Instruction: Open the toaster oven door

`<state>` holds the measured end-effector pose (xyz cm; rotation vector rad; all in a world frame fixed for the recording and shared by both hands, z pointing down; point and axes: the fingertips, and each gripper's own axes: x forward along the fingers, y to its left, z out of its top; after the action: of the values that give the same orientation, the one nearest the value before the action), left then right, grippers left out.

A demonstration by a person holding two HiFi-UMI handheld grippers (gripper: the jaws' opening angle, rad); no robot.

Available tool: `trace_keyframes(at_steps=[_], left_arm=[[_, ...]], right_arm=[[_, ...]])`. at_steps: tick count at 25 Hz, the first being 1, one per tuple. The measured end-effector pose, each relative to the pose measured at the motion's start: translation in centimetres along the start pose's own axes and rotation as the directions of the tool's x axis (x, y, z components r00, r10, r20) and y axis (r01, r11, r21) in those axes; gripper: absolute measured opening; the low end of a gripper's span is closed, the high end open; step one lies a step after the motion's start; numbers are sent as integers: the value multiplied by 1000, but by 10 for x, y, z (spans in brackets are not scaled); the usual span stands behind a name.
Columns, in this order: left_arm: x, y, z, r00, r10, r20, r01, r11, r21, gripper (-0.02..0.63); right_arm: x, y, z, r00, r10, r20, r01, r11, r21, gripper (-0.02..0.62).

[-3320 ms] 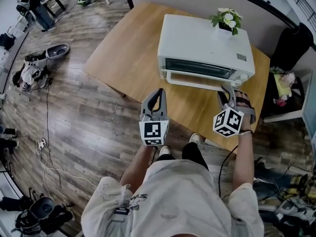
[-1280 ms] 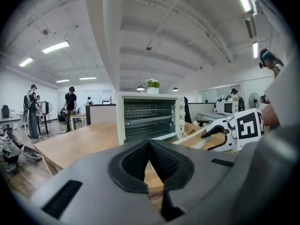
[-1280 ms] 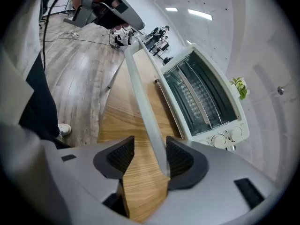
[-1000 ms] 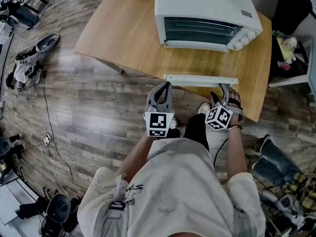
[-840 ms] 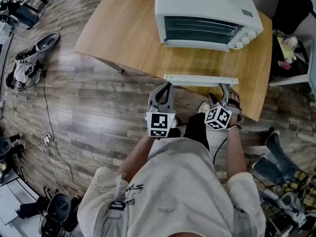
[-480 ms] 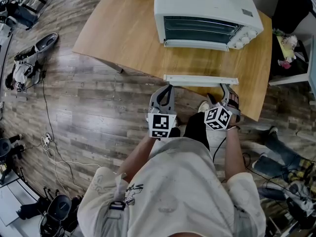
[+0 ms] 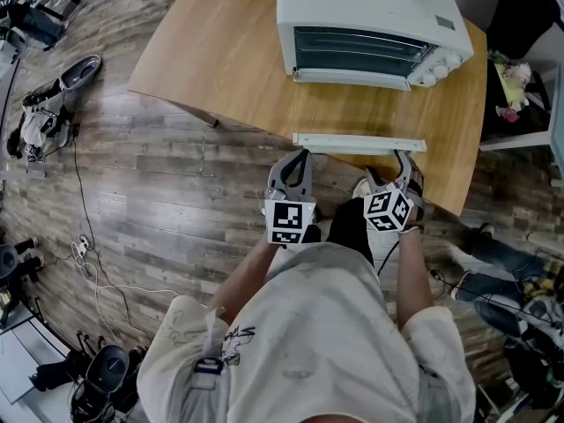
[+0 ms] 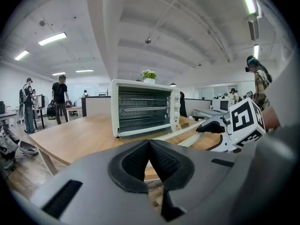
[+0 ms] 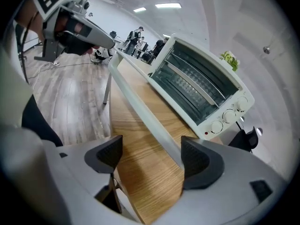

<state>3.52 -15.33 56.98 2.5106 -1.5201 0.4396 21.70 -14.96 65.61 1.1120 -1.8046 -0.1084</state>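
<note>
- Toaster oven [image 7: 366,11]: white, set at the far side of the wooden table [image 7: 220,69], with its knobs [image 7: 441,63] at the right end. The racks [image 8: 140,107] show plainly through the front.
- Door: it appears to be folded down flat toward you, with the wood showing through its glass. The head view is too steep to be sure. Its white handle bar [image 7: 359,143] lies level, near the table's front edge. By that reading, the opening is done or nearly so.
- Right gripper [image 9: 152,154]: the fingers [image 9: 199,161] stand wide apart and have just been opening. The bar's right end sits in the gap just beside one pad, and neither pad presses on it.
- Left gripper [image 8: 150,143]: the fingers are together with nothing between them, close by the bar's left end.
- Risk, door: your grip is released, so a sprung hinge could swing the door back up.
- Risk, snag: if you draw the right gripper off sideways, the near pad would hook the bar. That could drag the door or skid the oven toward the edge. Back out straight along the fingers.
- Risk, left side: a forward push would knock the bar's left end.
- Edges: the table's front edge runs just under both grippers.
- Open room: you can move back toward yourself and down over the floor [image 7: 159,192], and there is bare wood left of the oven. Cables [image 7: 88,263] lie on the floor to your left, well apart.
</note>
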Motion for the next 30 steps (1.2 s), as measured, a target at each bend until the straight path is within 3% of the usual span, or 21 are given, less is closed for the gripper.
trace_keyframes(at_steps=[10,25,30], left_arm=[[1,-3,-4,1000,-8,-9,8,1000,-4,15],[-2,-9,-4,1000,-7,-10,7,1000,5,14],[-4,-9,0,1000,-4,0,4,1000,8,14]], right_arm=[[2,7,0,998,32,53,-41,983,181,391],[3,12,2,992,69,103,-99,942,319,410],[-2,18,2,991,85,103,-113,945,305,409]])
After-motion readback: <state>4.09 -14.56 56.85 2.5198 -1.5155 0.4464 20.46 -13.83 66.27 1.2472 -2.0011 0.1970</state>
